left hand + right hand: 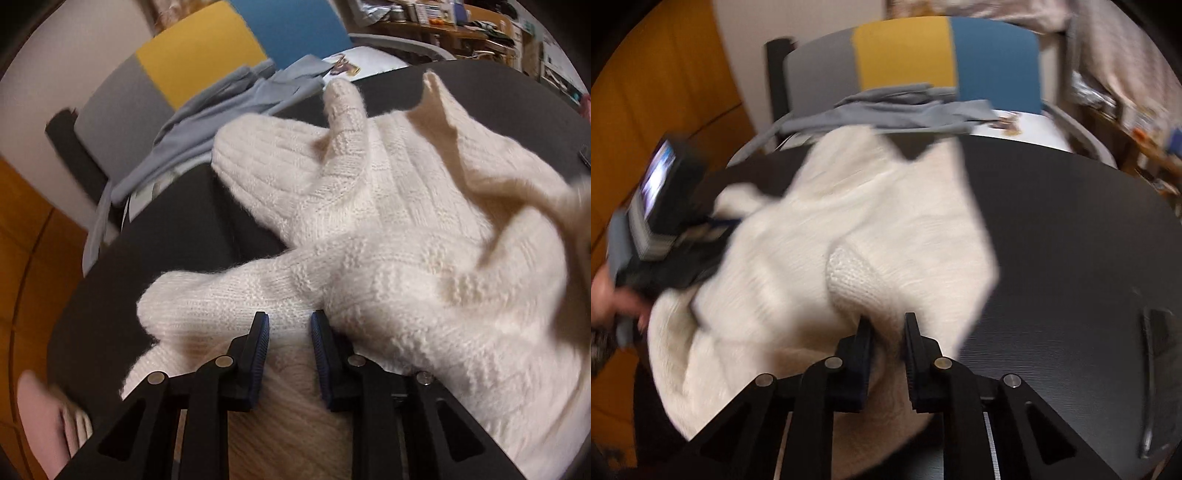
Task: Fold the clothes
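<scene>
A cream knit sweater (406, 229) lies crumpled on the black table (184, 229), with a sleeve pointing left and another fold standing up at the back. My left gripper (290, 321) is shut on the sweater's near edge, knit bunched between its blue pads. In the right wrist view the same sweater (849, 229) is blurred by motion. My right gripper (888, 321) is shut on a thick bunch of its fabric, lifted off the table (1071, 240). The left gripper's body (665, 221) and a hand (609, 295) show at the sweater's left side.
A blue-grey garment (207, 118) hangs over the table's far edge and a chair (905, 59) with grey, yellow and blue panels. A slim dark object (1152, 369) lies on the table's right side. Cluttered shelves (461, 22) stand at the back right.
</scene>
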Available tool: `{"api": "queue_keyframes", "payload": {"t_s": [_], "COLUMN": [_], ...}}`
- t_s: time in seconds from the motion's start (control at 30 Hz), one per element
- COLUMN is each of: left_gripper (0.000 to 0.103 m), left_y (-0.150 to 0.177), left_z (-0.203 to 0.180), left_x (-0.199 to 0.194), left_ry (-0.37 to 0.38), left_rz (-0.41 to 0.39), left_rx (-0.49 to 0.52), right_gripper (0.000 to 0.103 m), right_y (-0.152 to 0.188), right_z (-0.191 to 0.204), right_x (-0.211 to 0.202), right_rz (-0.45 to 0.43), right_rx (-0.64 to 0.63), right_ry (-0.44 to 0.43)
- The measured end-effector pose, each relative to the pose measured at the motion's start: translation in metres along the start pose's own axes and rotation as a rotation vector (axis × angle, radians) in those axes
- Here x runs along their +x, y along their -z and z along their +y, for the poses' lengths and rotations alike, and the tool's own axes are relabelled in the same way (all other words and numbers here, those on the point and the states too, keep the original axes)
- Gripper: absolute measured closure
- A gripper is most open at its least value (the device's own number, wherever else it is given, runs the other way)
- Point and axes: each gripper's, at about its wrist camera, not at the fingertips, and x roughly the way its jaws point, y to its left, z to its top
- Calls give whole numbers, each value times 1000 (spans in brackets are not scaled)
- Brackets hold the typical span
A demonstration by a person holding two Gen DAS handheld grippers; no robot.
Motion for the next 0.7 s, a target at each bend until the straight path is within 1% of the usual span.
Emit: {"api": "queue_keyframes", "payload": {"t_s": [0.13,0.27,0.4,0.53,0.6,0.67,0.7], "left_gripper": [80,80,81,81,81,81,80], "left_y": [22,35,43,48,45,38,33], "left_z": [-11,-29,-52,-70,-67,-46,-29], "left_x": [-17,-35,-51,-65,-67,-71,-74], "left_ry": [-49,-98,-106,-78,-51,32,89], "left_rz": [58,98,114,93,92,74,54], "left_rx": [-74,-147,-168,-132,-126,-193,-256], "right_gripper": [88,88,90,90,90,89,83], "right_y": [-14,-29,-43,-51,-52,-52,-52], "right_z": [-54,-90,-121,-138,-139,-141,-141], "right_x": [2,21,47,65,58,51,48], "right_rz": [-21,-10,4,12,9,6,4], "right_rx": [128,203,267,313,315,316,317], "right_ry": [41,46,65,50,56,62,65]}}
